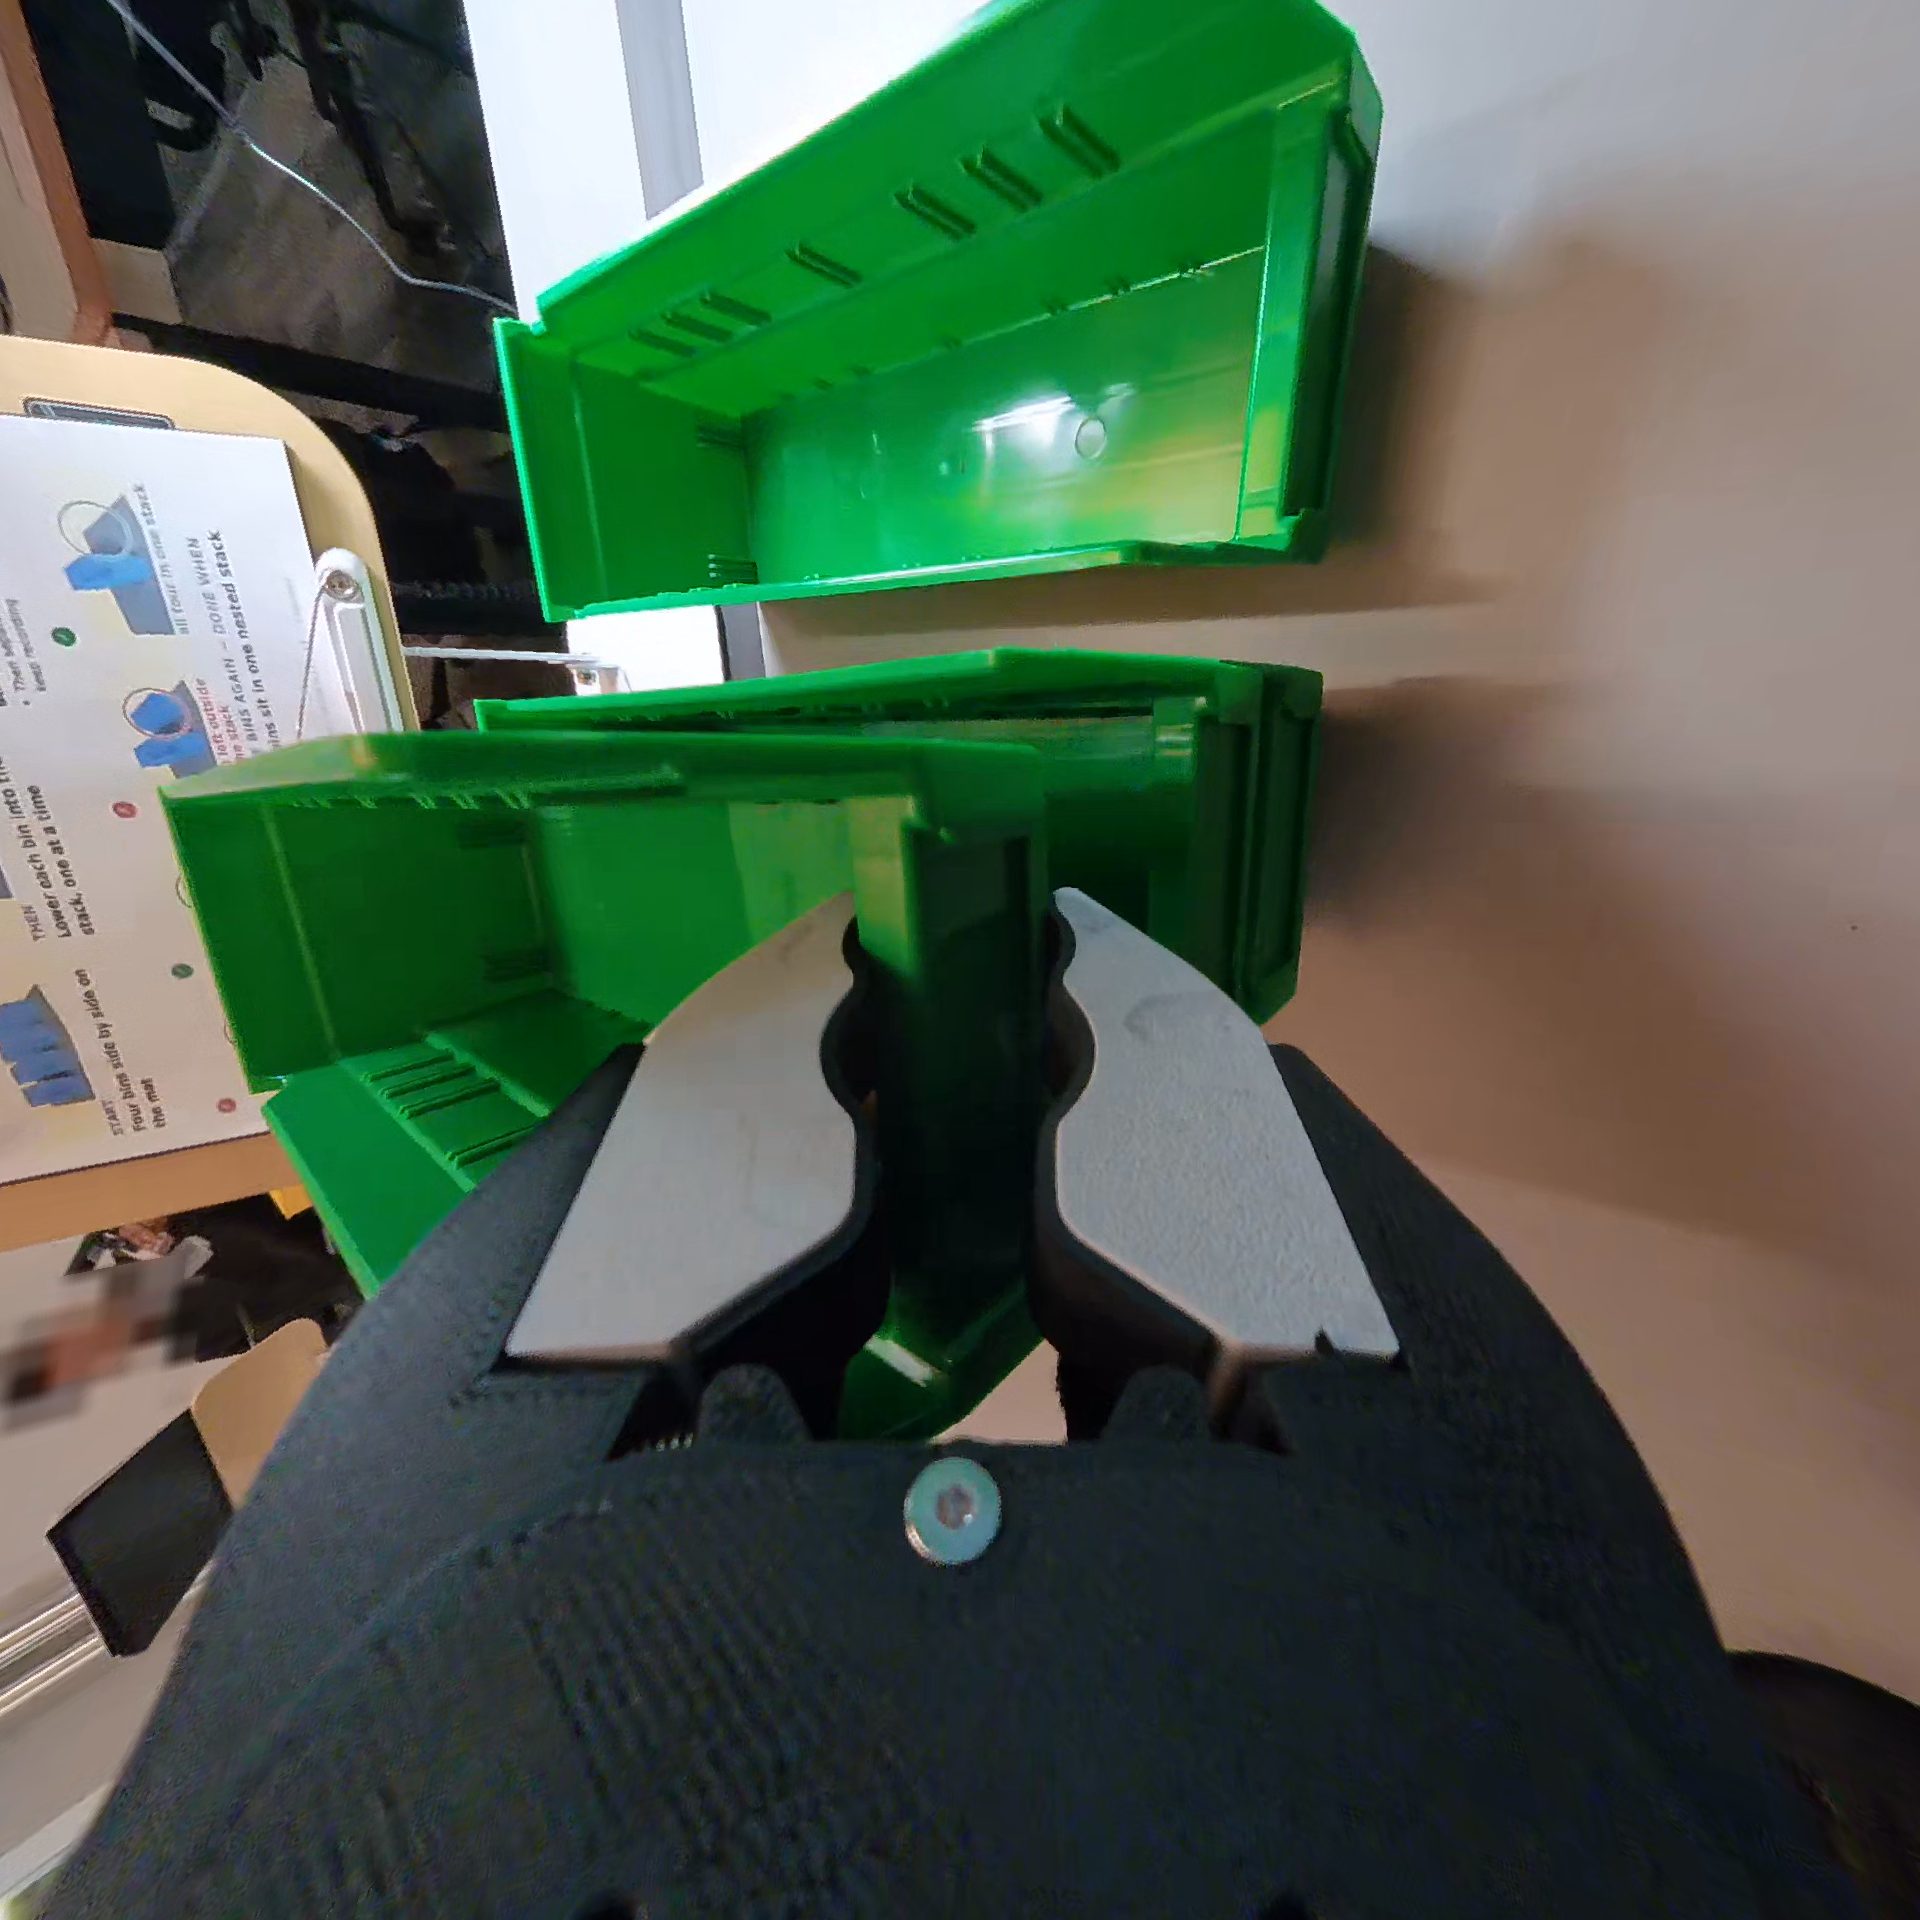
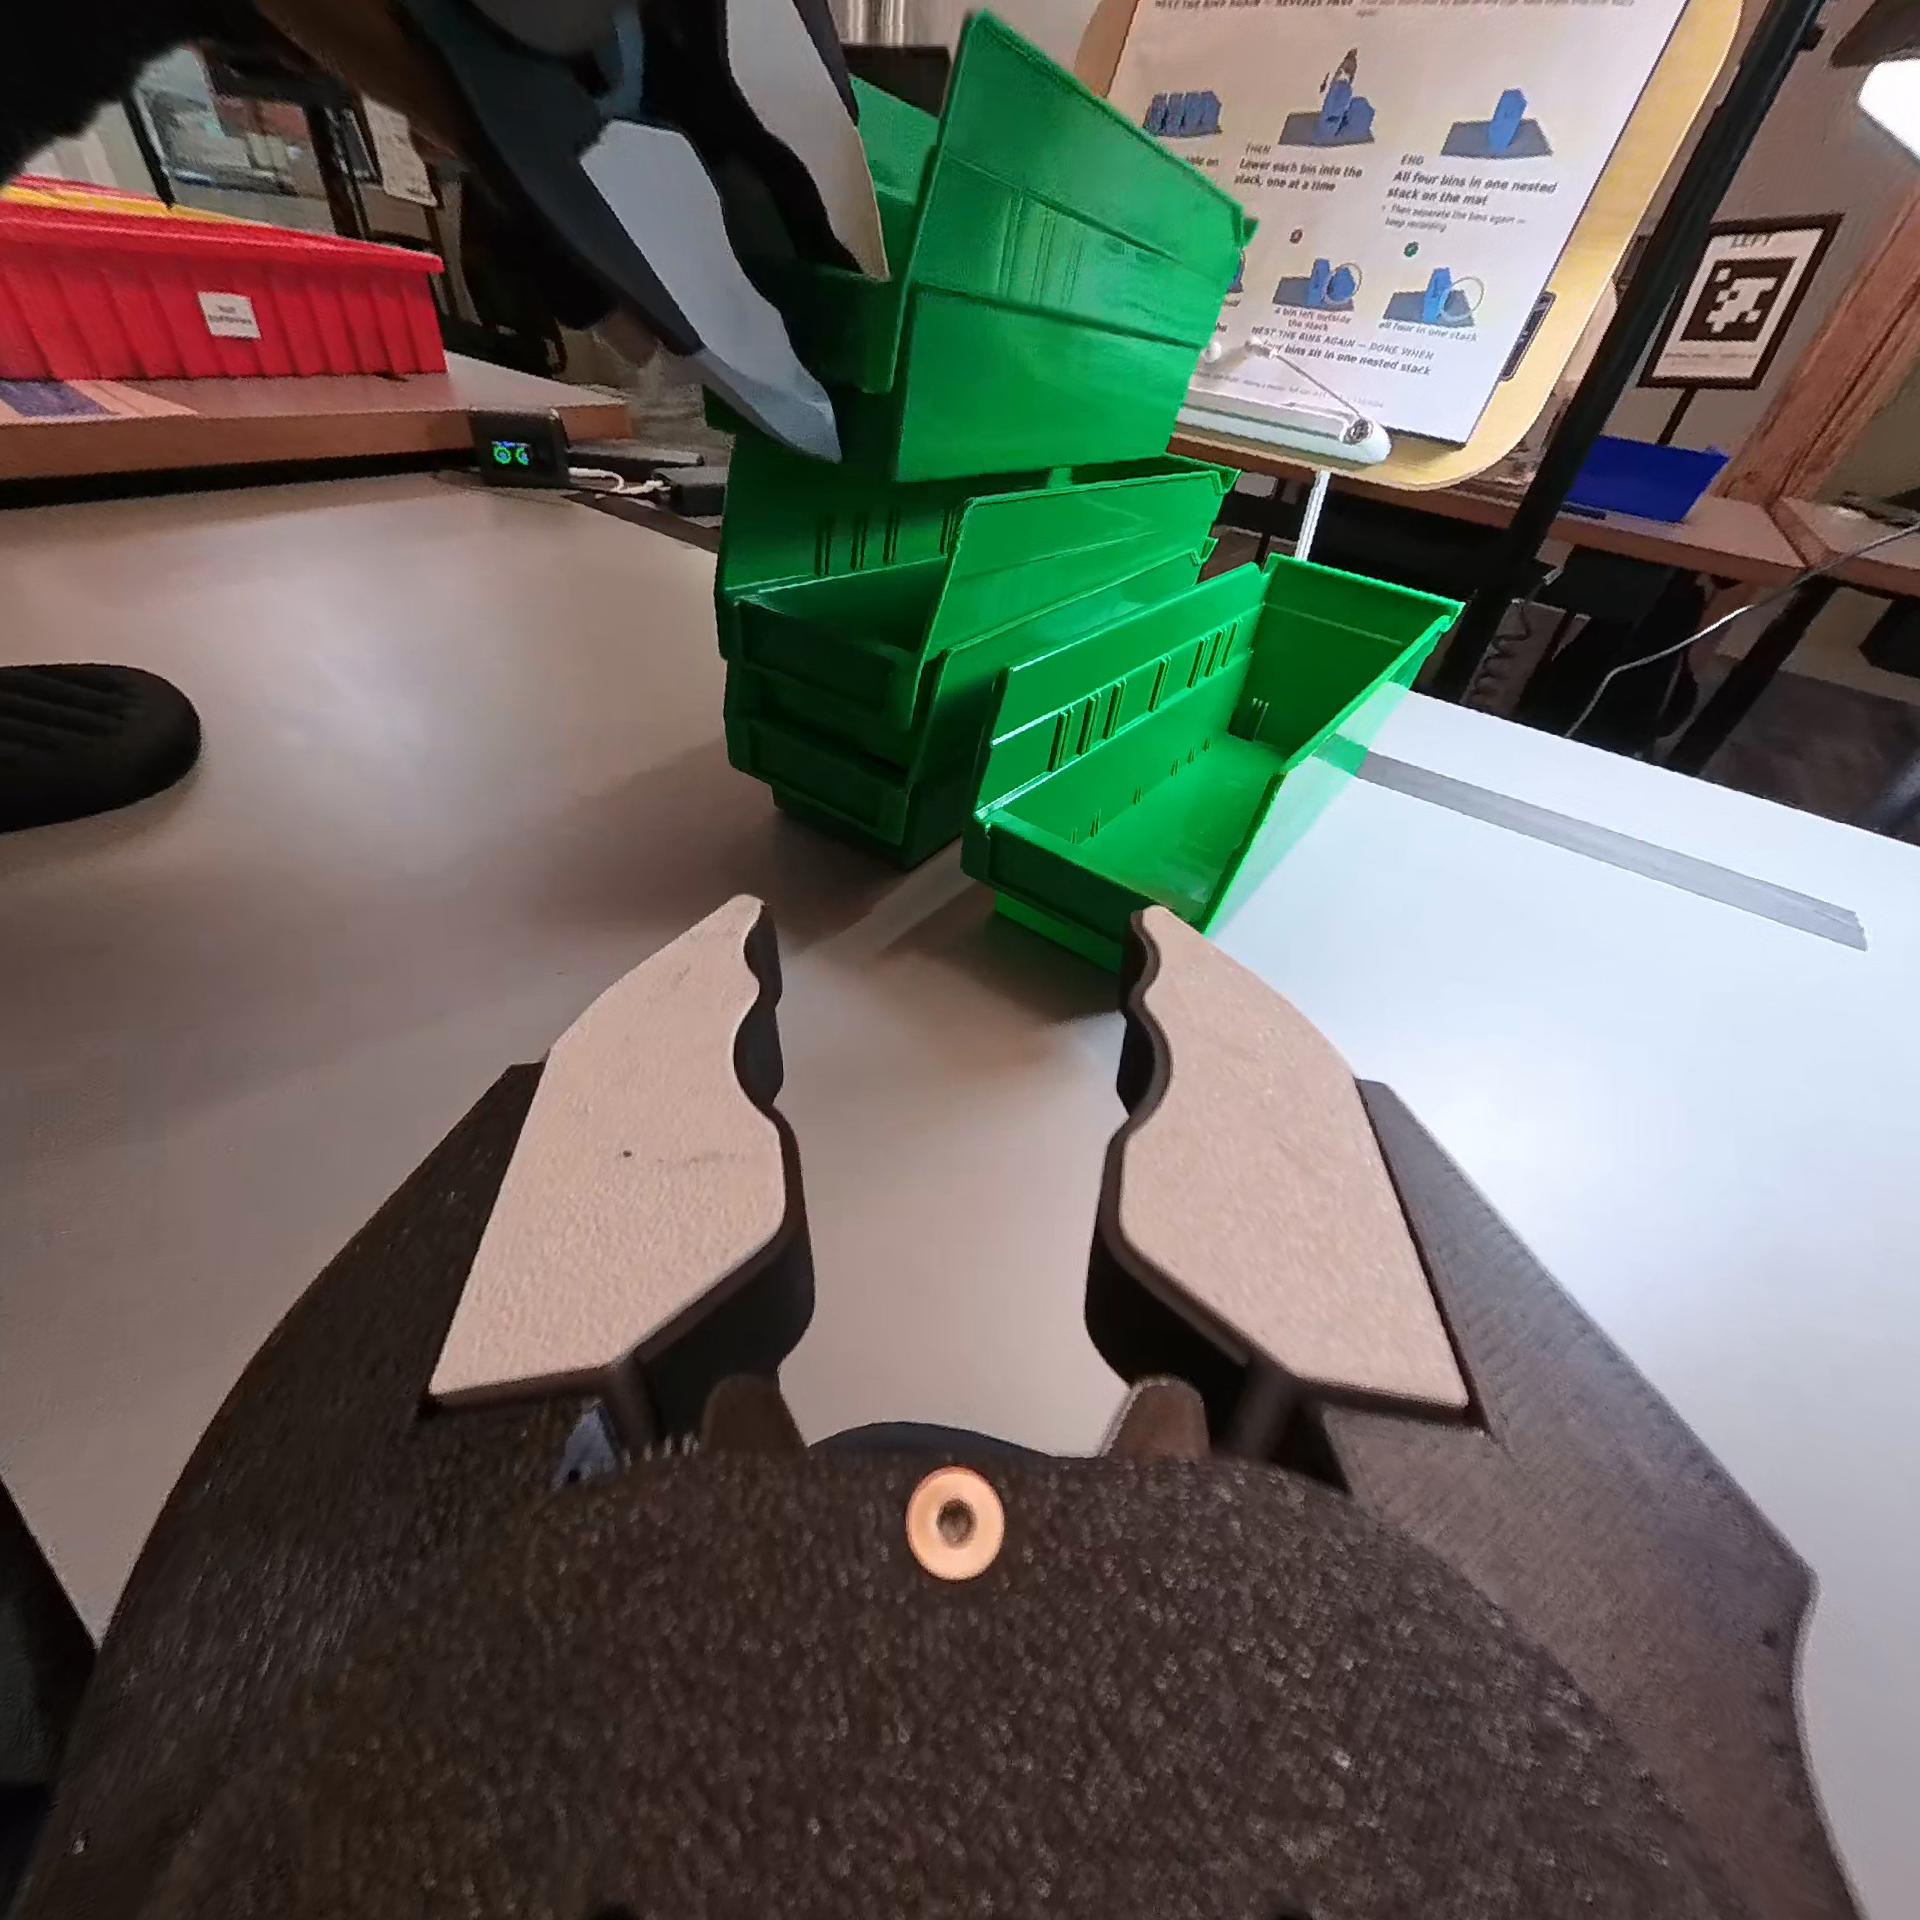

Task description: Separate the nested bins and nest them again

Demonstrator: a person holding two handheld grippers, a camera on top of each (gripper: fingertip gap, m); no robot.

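Left tool [image 1: 951, 935] clamped on end wall of top green bin [image 1: 582, 914], bin lifted & tilted above green stack [image 2: 831, 665]. Seen from right wrist view too: left tool [image 2: 821, 343] gripping raised bin [image 2: 1039, 312] at its near end. Right tool [image 2: 951, 935] spread wide, nothing between fingers, low over grey surface [image 2: 364, 831]. Single green bin [image 2: 1195, 790] on surface just beside stack, right side. Instruction board [image 2: 1403, 208] behind; red crate [image 2: 208, 301] far left.

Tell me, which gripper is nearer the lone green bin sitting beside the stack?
Right. The right gripper hovers open just in front of the lone bin; the left gripper is up above the stack, clamped on a lifted bin.
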